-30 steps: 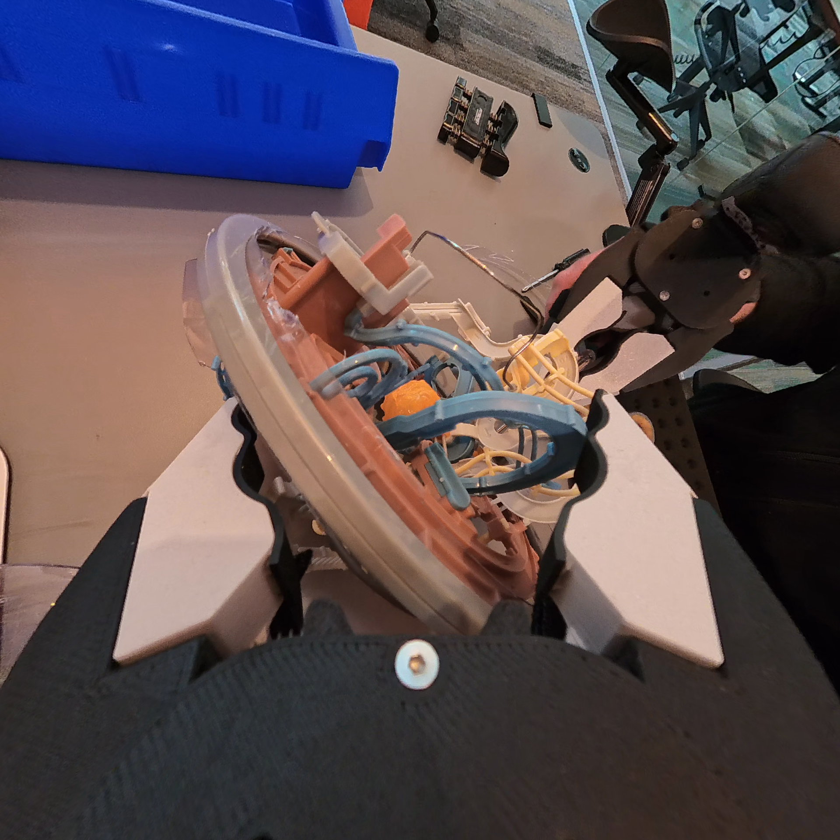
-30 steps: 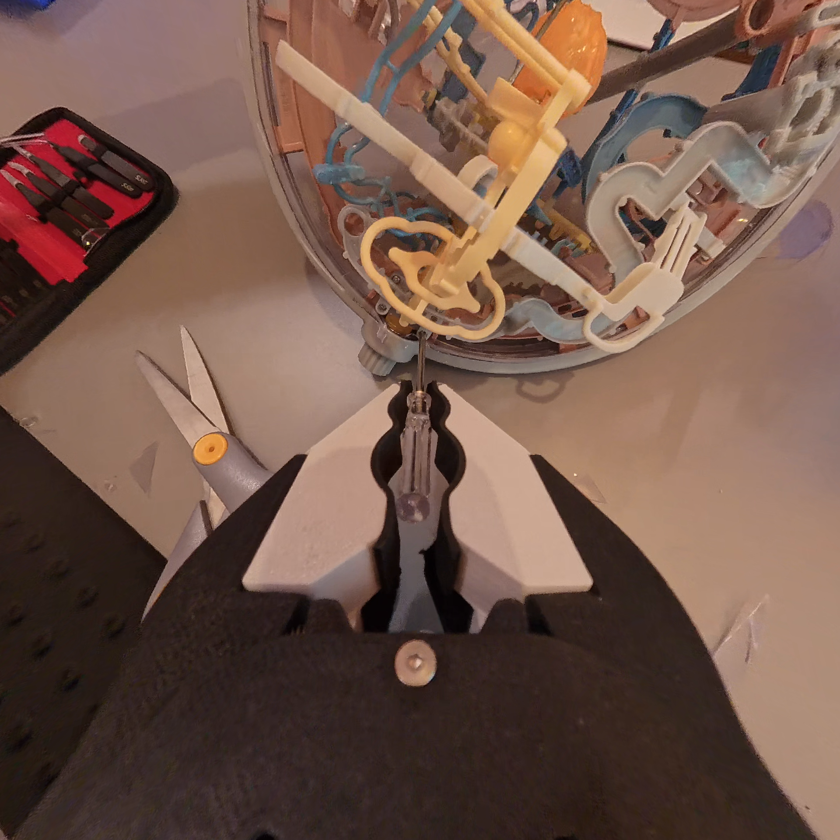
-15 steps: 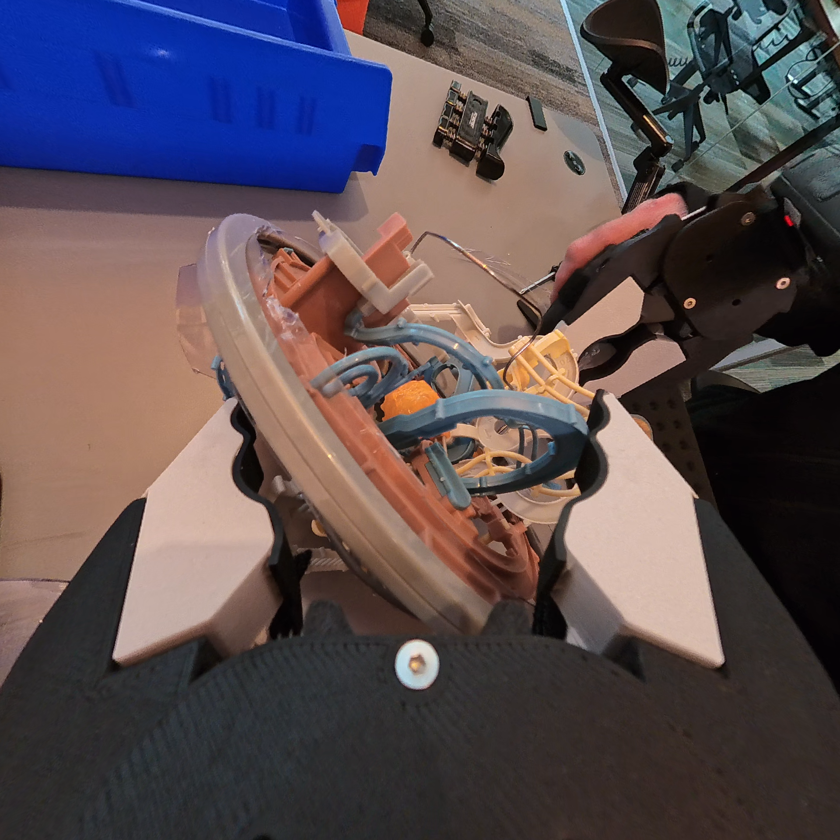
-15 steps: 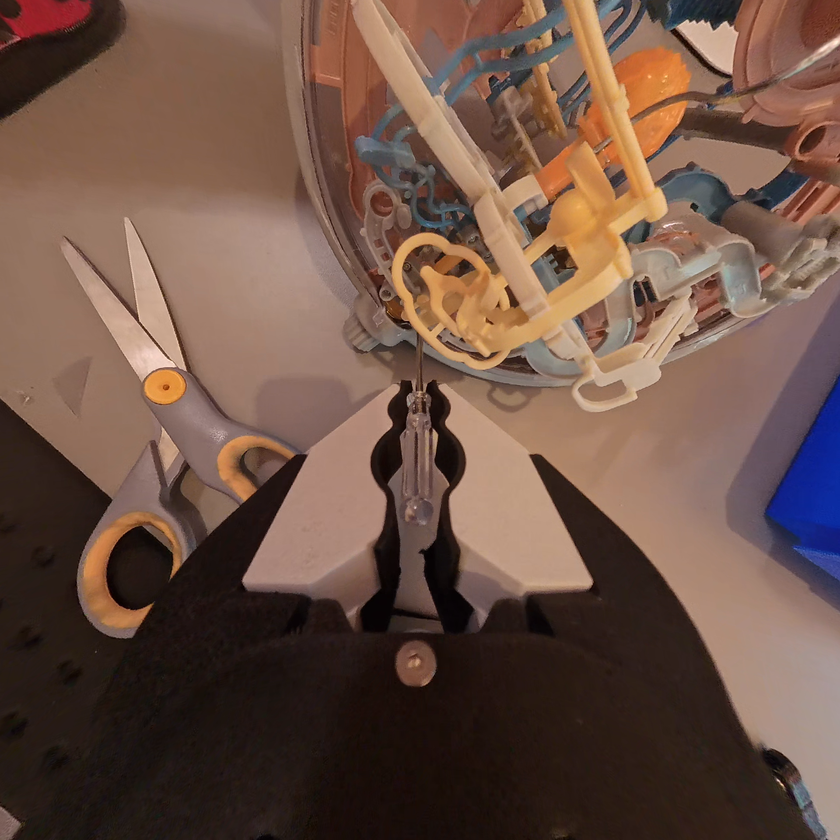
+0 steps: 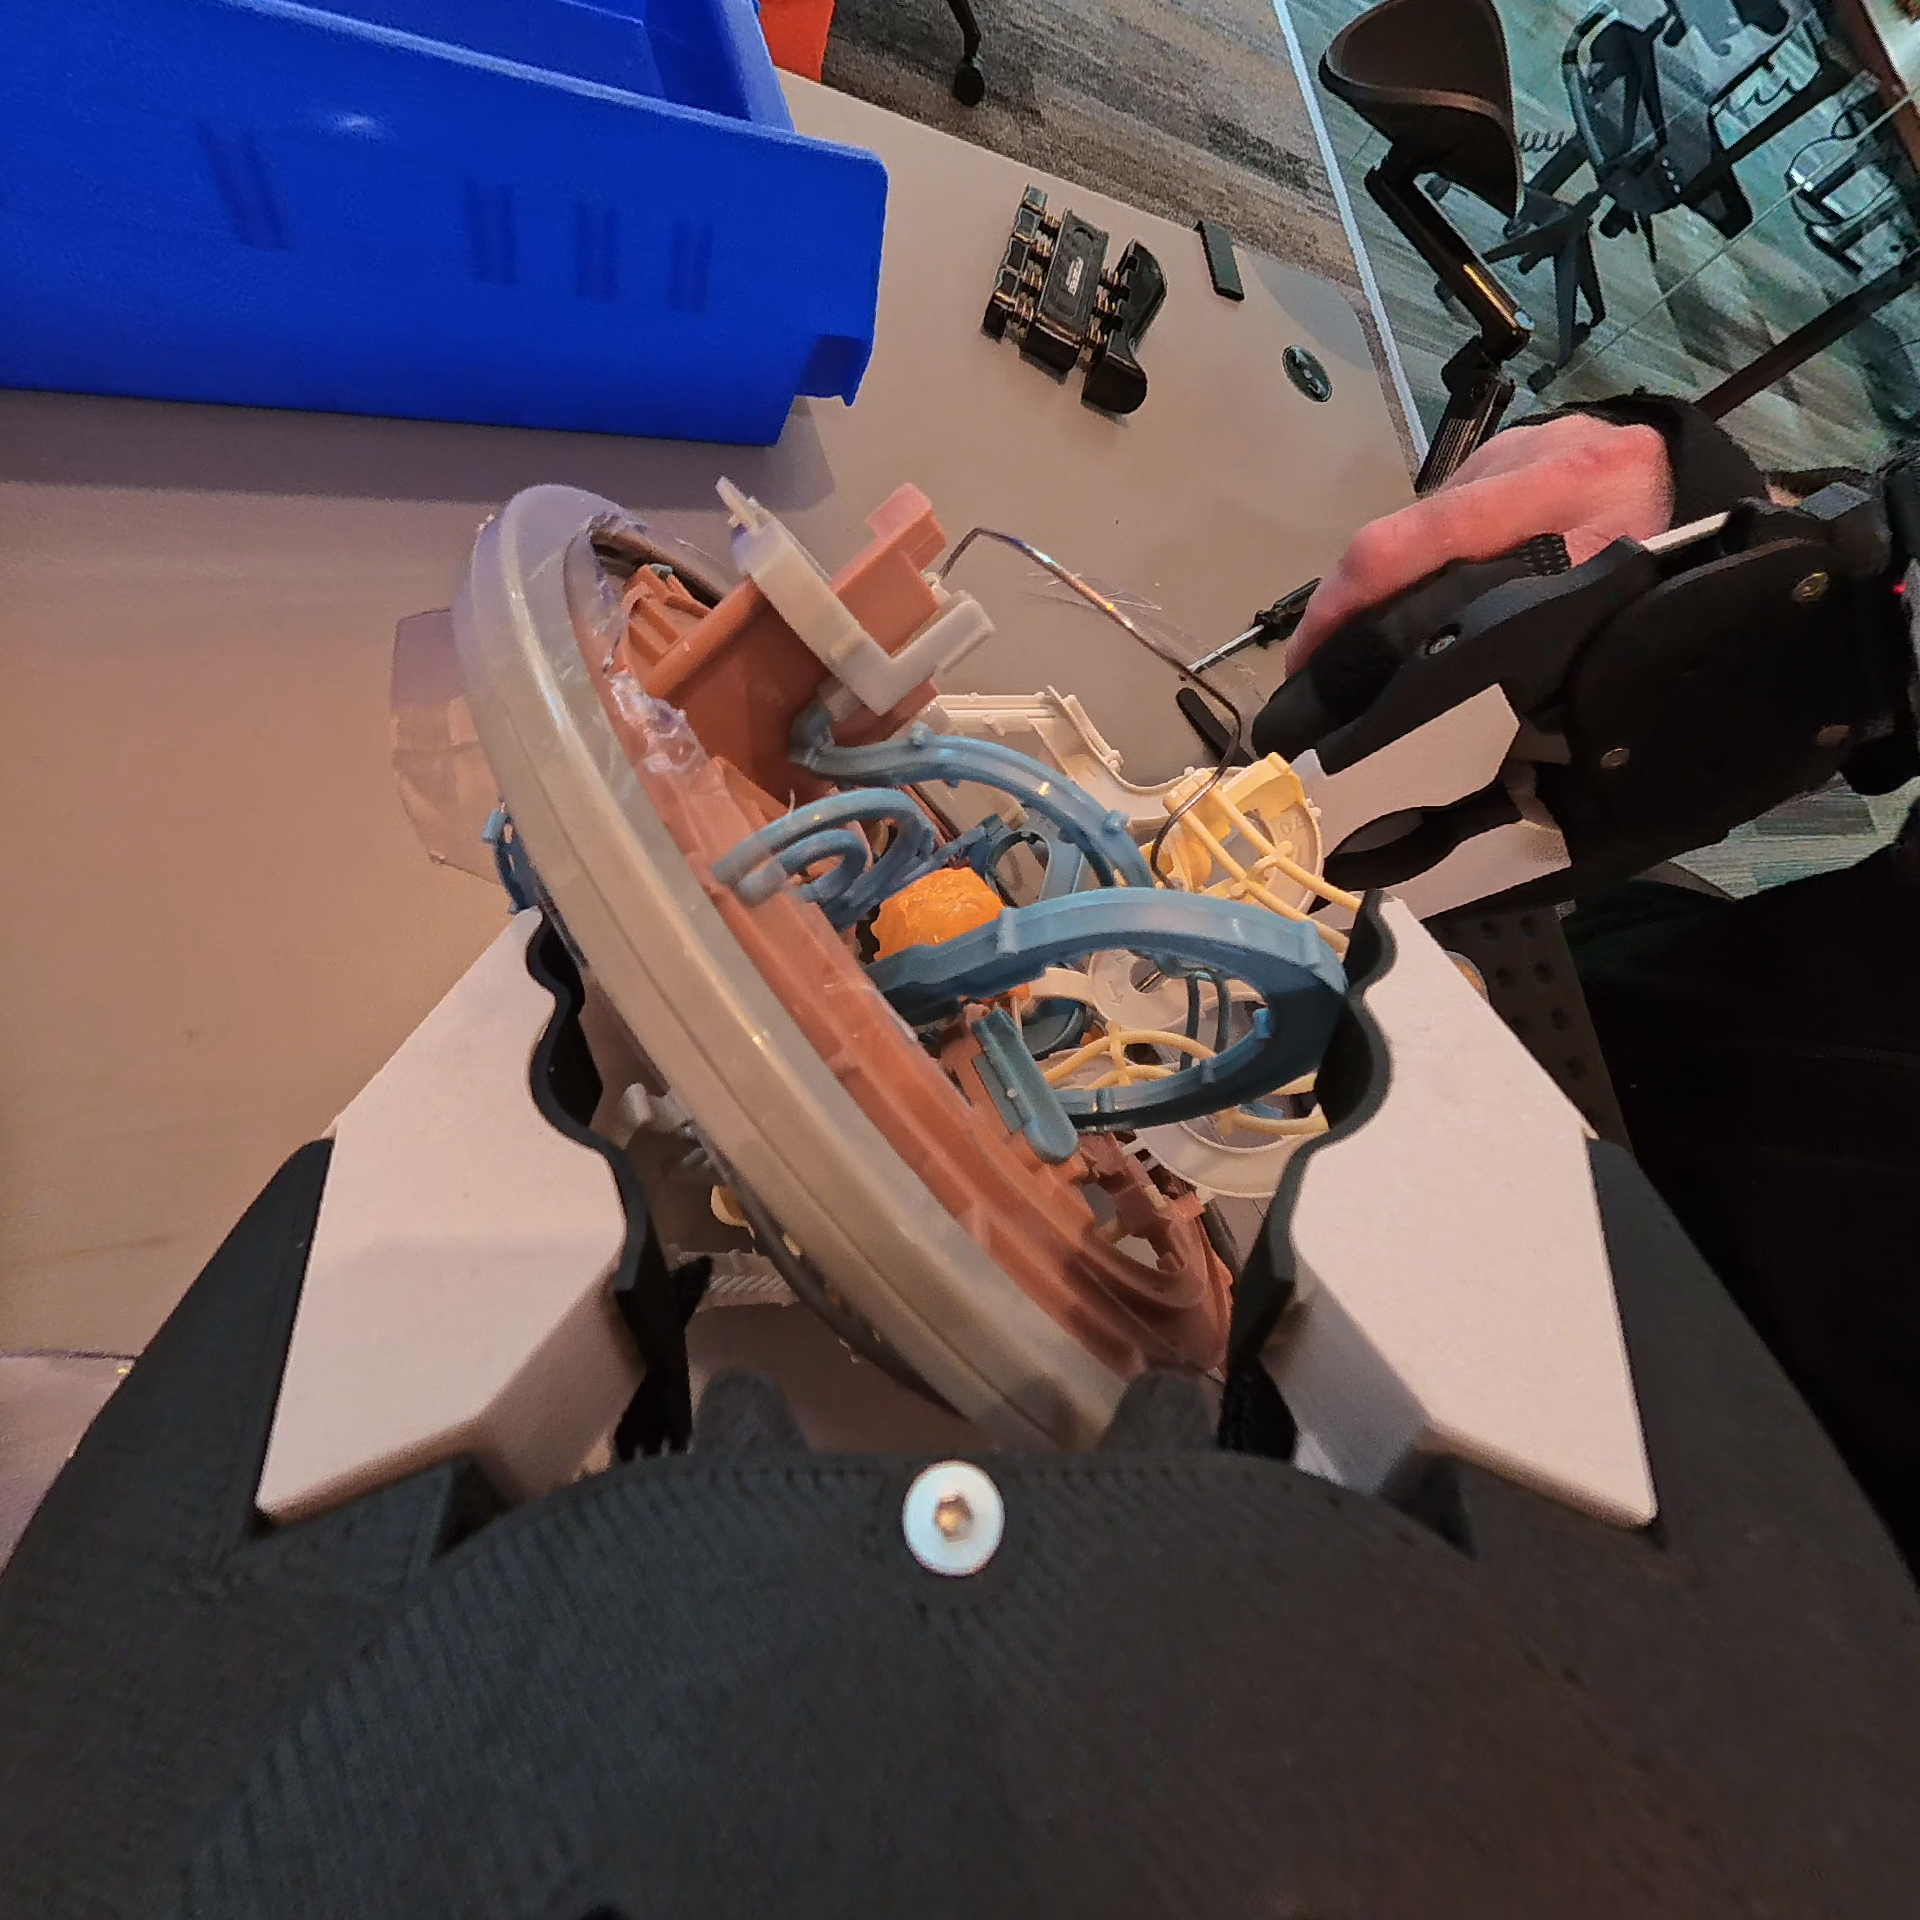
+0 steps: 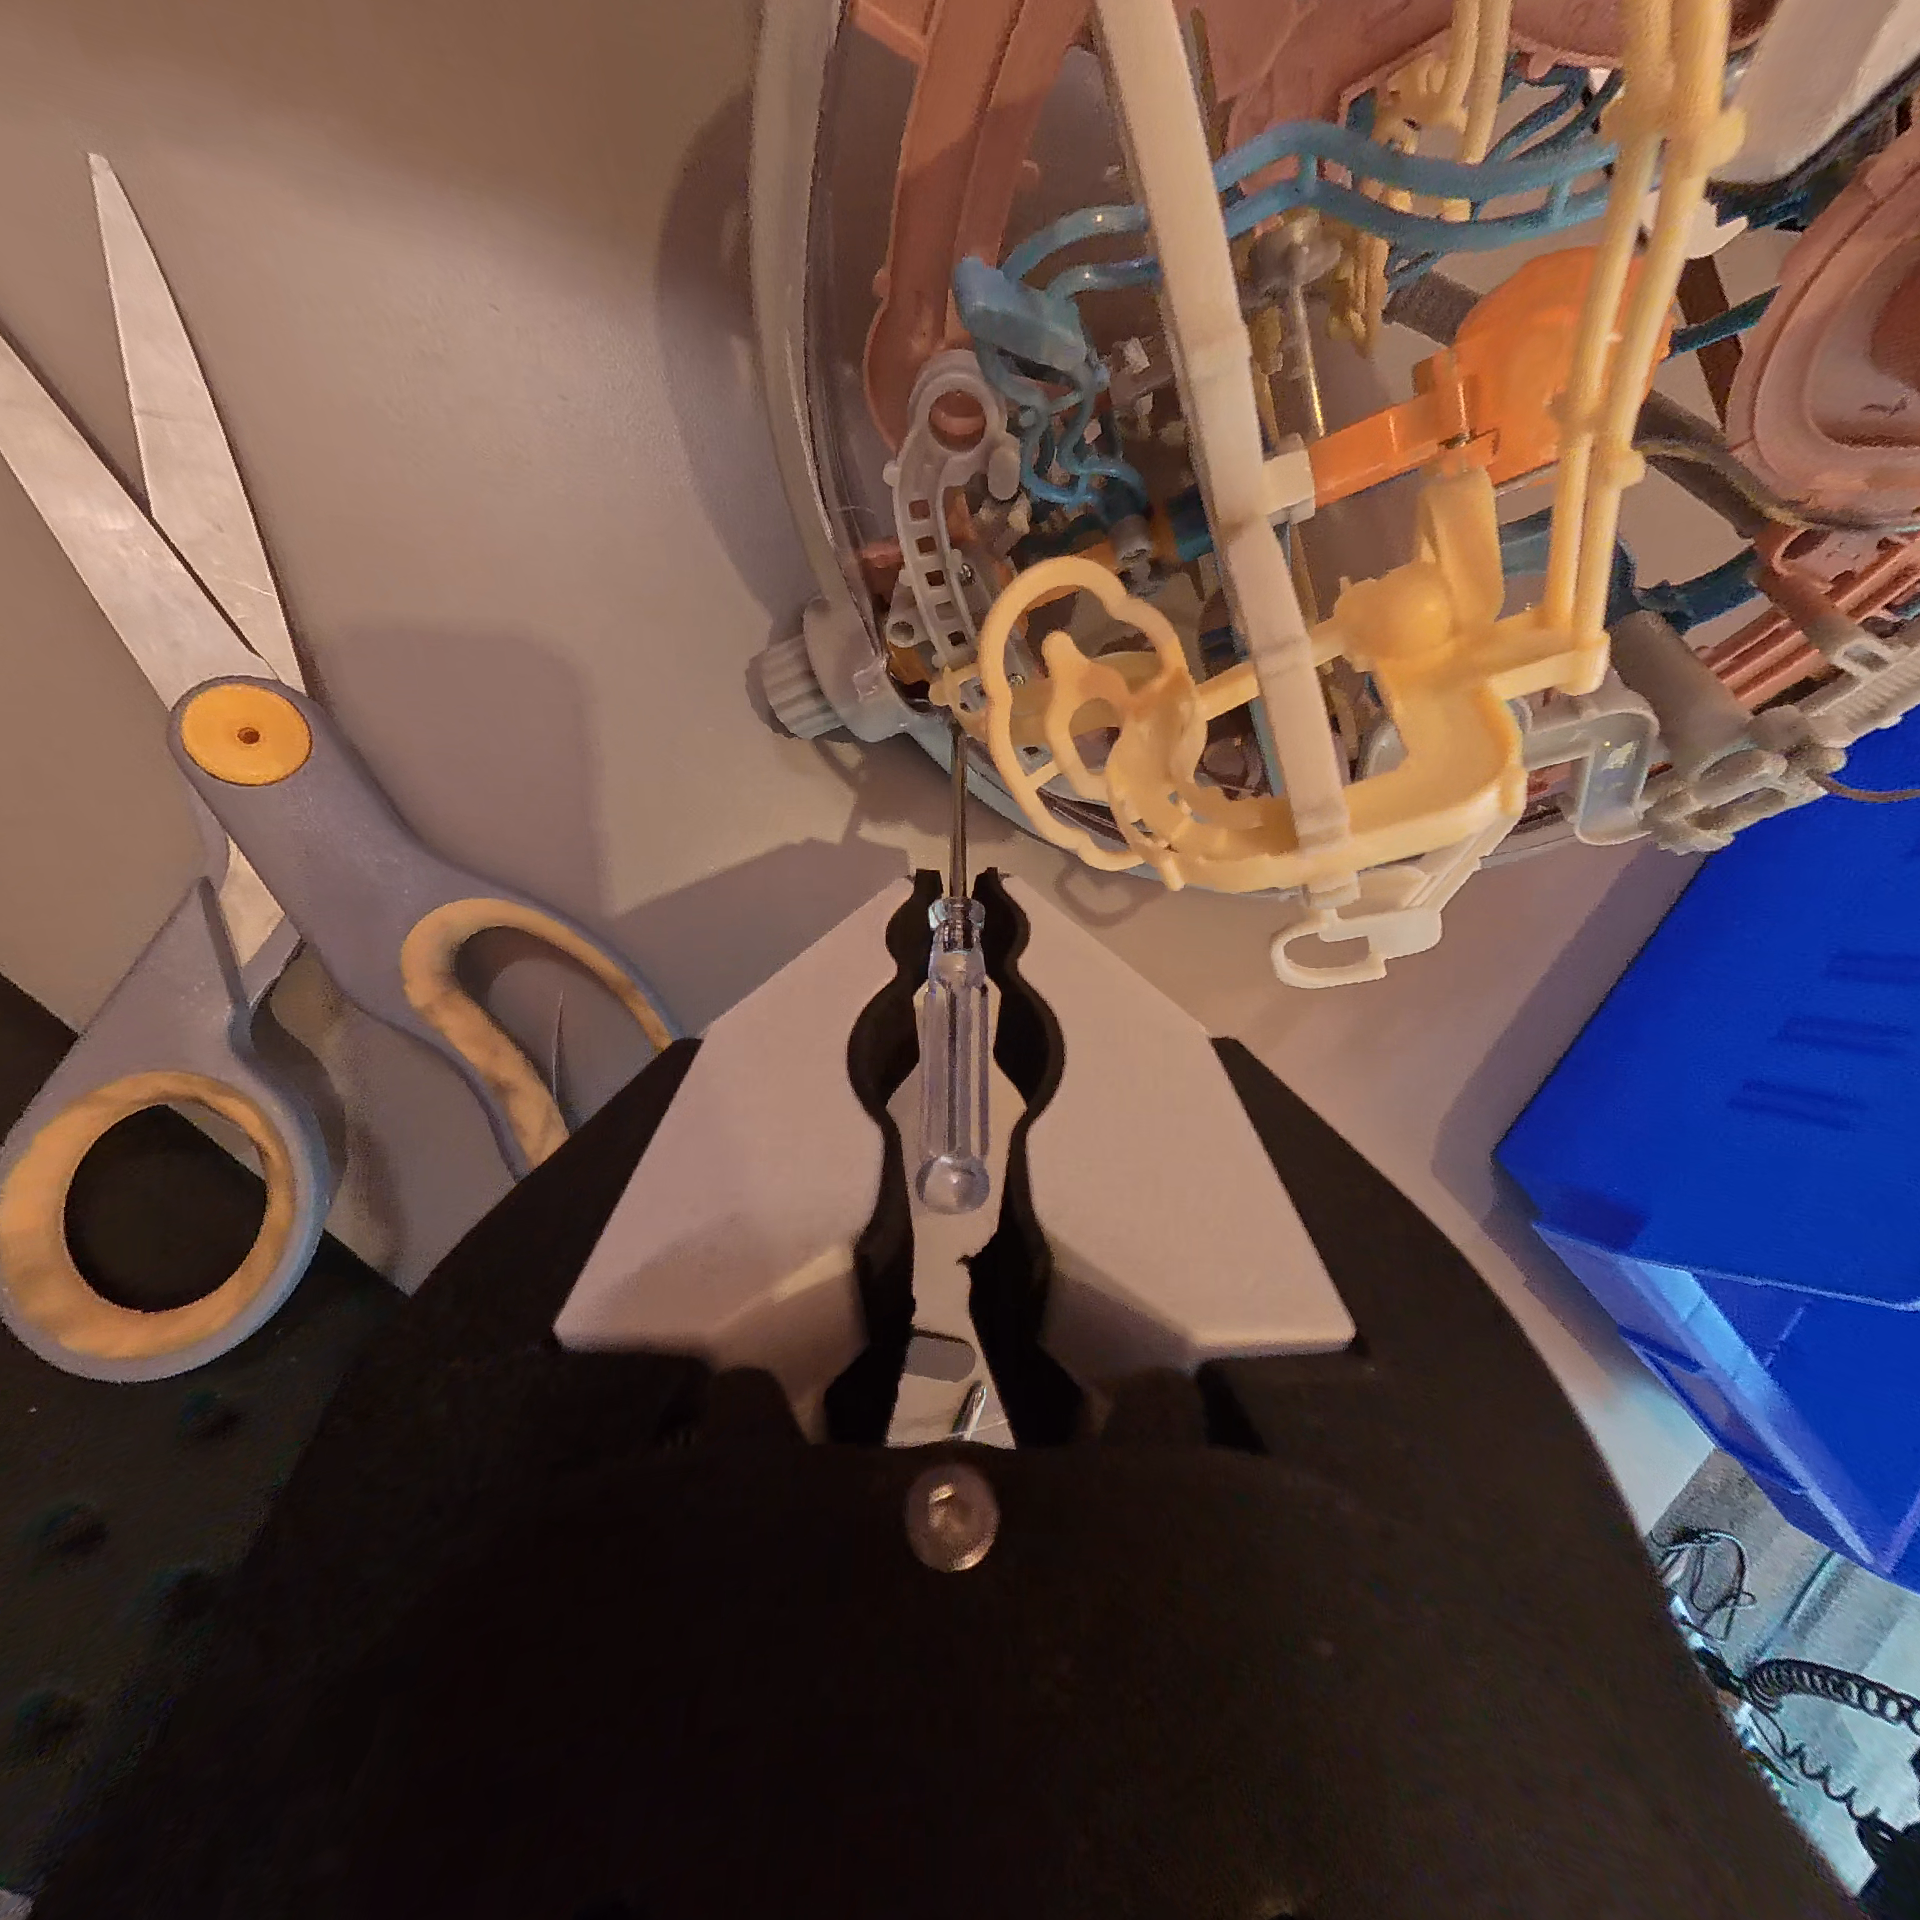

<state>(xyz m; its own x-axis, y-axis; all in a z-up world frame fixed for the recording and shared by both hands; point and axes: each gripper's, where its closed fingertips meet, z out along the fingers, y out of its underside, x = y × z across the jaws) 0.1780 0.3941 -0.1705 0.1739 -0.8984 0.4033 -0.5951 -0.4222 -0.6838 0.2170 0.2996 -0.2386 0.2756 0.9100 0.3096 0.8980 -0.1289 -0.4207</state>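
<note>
Gripping a clear screwdriver, right tongs hide its tip behind the maze ball.

Maze ball: half dome, grey rim, brown, blue and cream tracks inside, tilted, clamped by left gripper. Screwdriver, clear handle, pinched in right gripper; its tip touches the ball's rim by a grey knob.

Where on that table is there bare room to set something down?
Bare tabletop lies left of the maze ball, below the blue bin. Another patch lies between the bin and the black clips. Near the right hand-held gripper it is crowded: its small screwdriver meets the ball's rim, scissors lie left, the bin right.
</note>
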